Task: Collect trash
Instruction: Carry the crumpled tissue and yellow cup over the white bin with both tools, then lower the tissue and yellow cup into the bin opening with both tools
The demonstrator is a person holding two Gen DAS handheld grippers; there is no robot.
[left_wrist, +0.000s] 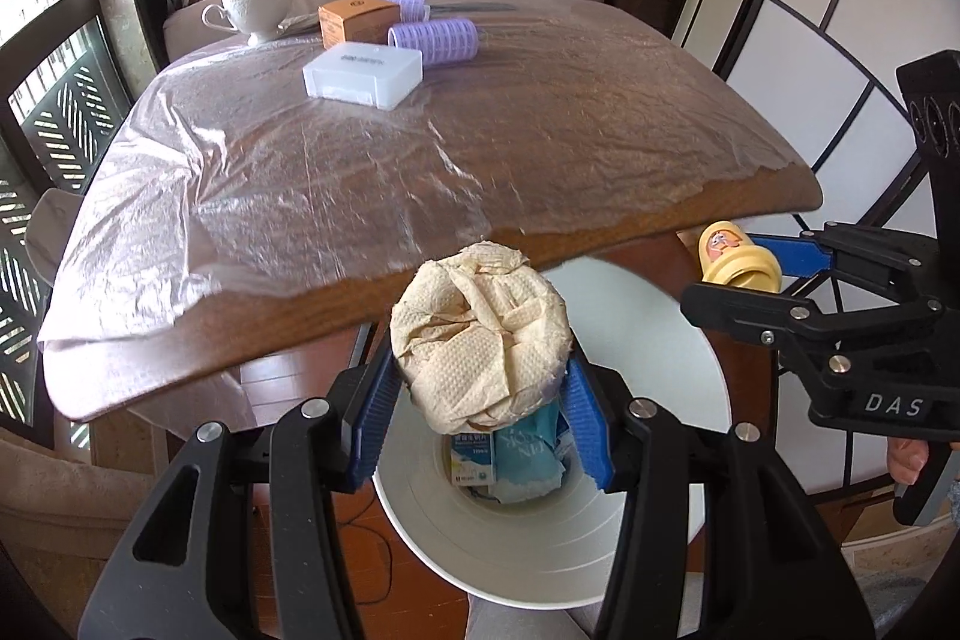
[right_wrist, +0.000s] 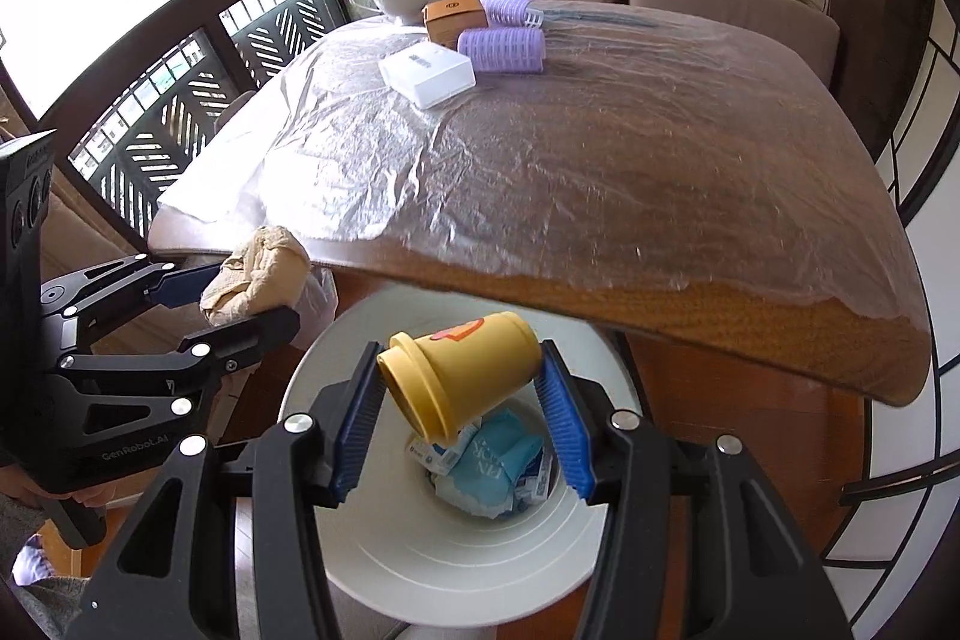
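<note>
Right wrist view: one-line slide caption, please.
Right gripper holds yellow cup above white bin, left gripper alongside.

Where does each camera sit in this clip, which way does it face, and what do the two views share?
Left wrist: on the left gripper, looking down along its blue fingers at the crumpled paper they clamp above the white bin; the right gripper shows at right.
Right wrist: on the right gripper, looking down at the yellow cup it clamps above the bin; the left gripper shows at left.
Shared: bin, wooden table, white box, purple rollers.
</note>
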